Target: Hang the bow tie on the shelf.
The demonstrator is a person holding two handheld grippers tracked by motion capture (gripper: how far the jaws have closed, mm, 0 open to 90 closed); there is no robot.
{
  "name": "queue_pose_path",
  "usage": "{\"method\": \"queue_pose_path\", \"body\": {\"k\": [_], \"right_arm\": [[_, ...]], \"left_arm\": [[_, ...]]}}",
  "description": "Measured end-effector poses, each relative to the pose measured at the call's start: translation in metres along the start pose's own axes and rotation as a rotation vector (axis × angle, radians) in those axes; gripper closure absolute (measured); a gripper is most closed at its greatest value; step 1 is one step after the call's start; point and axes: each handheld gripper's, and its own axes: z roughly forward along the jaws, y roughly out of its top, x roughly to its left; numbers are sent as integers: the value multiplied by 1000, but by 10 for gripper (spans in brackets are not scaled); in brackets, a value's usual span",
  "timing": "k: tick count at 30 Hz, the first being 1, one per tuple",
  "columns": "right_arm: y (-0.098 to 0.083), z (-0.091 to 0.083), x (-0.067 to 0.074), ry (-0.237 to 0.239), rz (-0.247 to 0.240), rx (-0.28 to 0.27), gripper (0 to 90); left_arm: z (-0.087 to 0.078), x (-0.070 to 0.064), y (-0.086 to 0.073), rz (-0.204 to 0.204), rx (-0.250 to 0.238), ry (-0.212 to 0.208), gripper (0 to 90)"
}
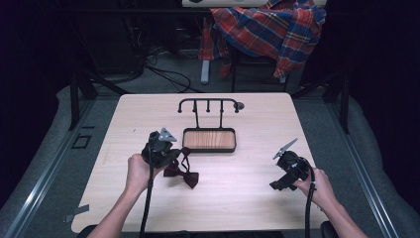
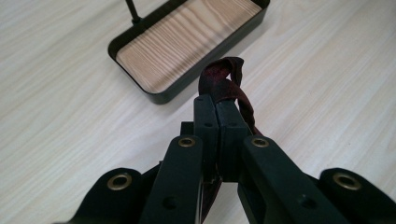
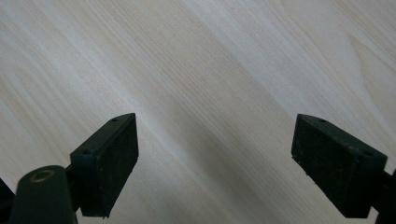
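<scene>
Bow tie, dark red, lies diagonally on the counter, its strap pinched in the closed left hand-held gripper; right hand-held gripper gapes wide, empty.

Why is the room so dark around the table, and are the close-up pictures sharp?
High view: light falls on the table; the surroundings stay dim. Left gripper view: bow tie strap and tray reasonably sharp. Right gripper view: wood grain soft, a faint shadow between the jaws.
</scene>
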Motion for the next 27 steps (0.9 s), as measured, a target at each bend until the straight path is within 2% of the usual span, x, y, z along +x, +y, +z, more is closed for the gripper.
{"method": "queue_pose_path", "body": {"k": [3,8,12,27], "right_arm": [[-1,-1,-1,-9,-6,6,144],[-3,-1,0,-1,14,-9,145],[-3,-2,-1,-2,-4,16,145],[-3,-1,-1,0,-1,16,145]], "left_arm": [[-1,4,3,-4,-9,8,887],[-2,12,9,-10,-17,20,888],[-5,17,12,-13,-26,23,888],[-15,35,29,-33,-76,61,887]]}}
